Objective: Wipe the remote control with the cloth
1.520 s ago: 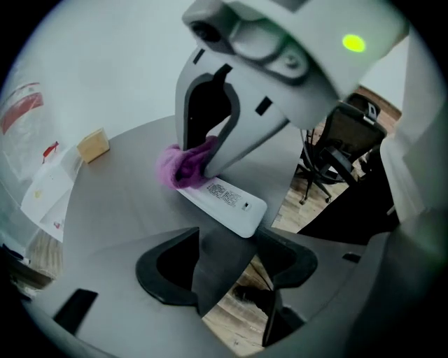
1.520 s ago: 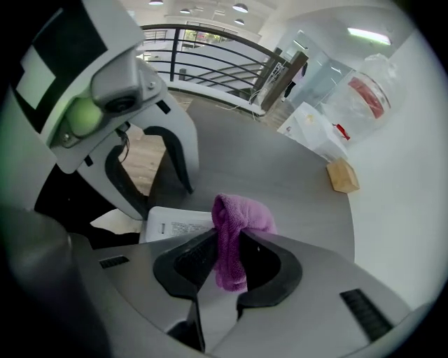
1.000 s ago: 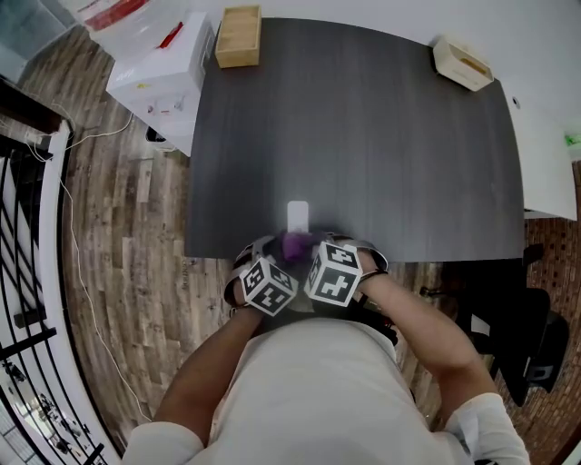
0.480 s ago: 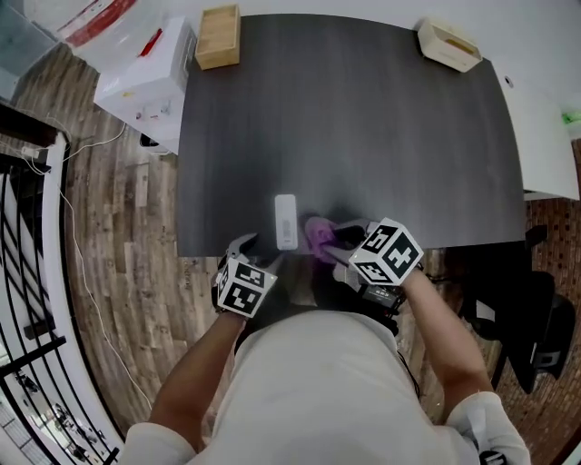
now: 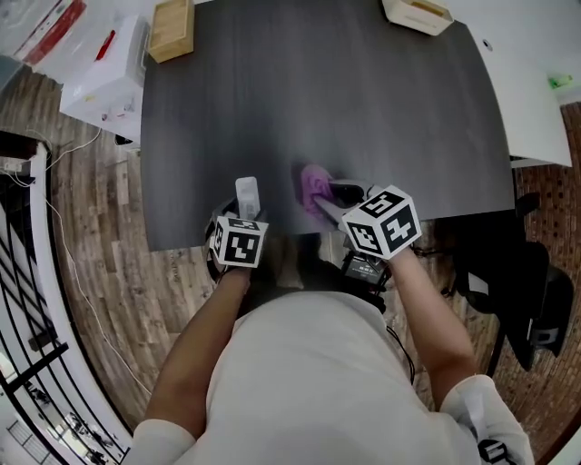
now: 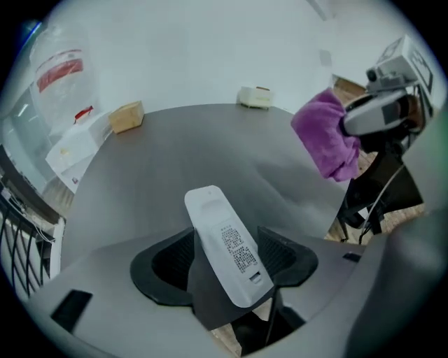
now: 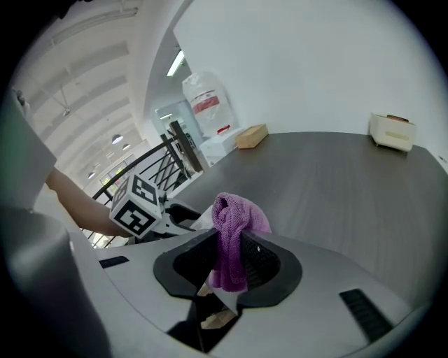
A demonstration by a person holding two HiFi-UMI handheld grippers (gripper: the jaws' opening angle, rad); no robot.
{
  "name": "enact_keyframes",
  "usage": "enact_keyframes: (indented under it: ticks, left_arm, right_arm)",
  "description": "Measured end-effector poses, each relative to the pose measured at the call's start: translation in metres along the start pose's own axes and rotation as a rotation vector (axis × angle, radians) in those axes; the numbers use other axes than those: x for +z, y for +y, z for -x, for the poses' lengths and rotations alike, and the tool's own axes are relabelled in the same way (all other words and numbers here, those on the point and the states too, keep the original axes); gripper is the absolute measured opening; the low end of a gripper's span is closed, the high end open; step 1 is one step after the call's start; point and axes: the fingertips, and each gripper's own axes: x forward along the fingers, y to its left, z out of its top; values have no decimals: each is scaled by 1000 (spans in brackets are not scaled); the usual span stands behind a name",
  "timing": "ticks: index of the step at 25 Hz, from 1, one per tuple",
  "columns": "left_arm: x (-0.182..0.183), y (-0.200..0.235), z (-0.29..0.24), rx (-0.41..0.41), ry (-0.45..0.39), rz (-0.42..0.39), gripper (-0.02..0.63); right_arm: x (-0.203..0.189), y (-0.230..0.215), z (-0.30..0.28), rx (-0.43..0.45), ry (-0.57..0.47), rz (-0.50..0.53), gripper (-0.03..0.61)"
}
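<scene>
Left jaws: the left gripper [image 6: 226, 260] pinches the lower end of the white remote control [image 6: 220, 234], labelled back towards its camera.
Right jaws: the right gripper [image 7: 228, 264] is clamped on the purple cloth [image 7: 234, 227], which bunches up above them.
Table [image 5: 363, 109]: dark grey; both grippers sit at its near edge.
Wooden box [image 5: 172, 27]: far left corner.
Cloth: right of the remote control, not touching it.
Remote control: tip pointing away from the person.

The cloth [image 5: 315, 187] is purple, the remote control [image 6: 224, 241] white with a block of dark print, the table [image 5: 363, 100] dark grey, the floor [image 5: 100, 245] brown wood-plank.
</scene>
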Motion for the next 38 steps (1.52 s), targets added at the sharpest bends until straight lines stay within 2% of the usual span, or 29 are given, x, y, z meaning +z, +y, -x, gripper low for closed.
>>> enact_keyframes:
  ticks: [3,4,6,9,12,13,15,16,17,19,21,23,26,28,32,35,37,38]
  left_arm:
    - [1,0,-1,-20,-22,20,261]
    - [2,-2,-1,-55,-41,58,252]
    - [4,-8,3,-190,-87,192,194]
    - [5,-19,9,-429,-139,409,192]
    - [5,-20,15,-572,-187,593,187]
    - [7,-17,18,-628,-222,683,184]
    - [15,-5,25,-740,-324,896,74]
    - [18,-1,27,-783,-363,973,49]
    - [20,1,28,-803,-380,995,49]
    - [23,-1,27,-789,-375,913,49]
    - [32,-10,29,-811,-374,847,49]
    - [43,-26,32,-841,-363,759,49]
    - [46,-52,25,-773,-295,525,49]
    - [45,-60,20,-759,-259,436,49]
    - [44,-48,31,-763,-264,433,49]
    - [42,-10,41,-652,-315,436,49]
    - [35,11,35,-594,-295,455,49]
    - [32,16,30,-595,-272,475,49]
  right_arm:
    - [-17,1,-10,19,43,-14,104]
    - [-23,2,-13,28,57,-24,104]
    - [-31,7,-21,50,75,-50,104]
    - [-36,20,-45,91,108,-79,104]
    - [-45,35,-72,119,167,-98,104]
    - [-47,39,-77,123,177,-122,104]
    - [-48,43,-84,135,164,-212,104]
    - [-46,46,-86,157,140,-278,104]
    - [-43,49,-87,185,109,-354,104]
    - [-41,50,-91,204,63,-478,104]
    - [-45,45,-95,172,50,-527,104]
    - [-44,38,-96,114,33,-532,104]
    - [-41,19,-86,-21,5,-508,104]
    - [-43,11,-82,-49,7,-525,104]
    - [-45,9,-82,-52,33,-505,104]
    - [-41,11,-86,-56,45,-480,104]
    - [-36,11,-91,-54,48,-465,104]
    - [-33,13,-94,-52,50,-457,104]
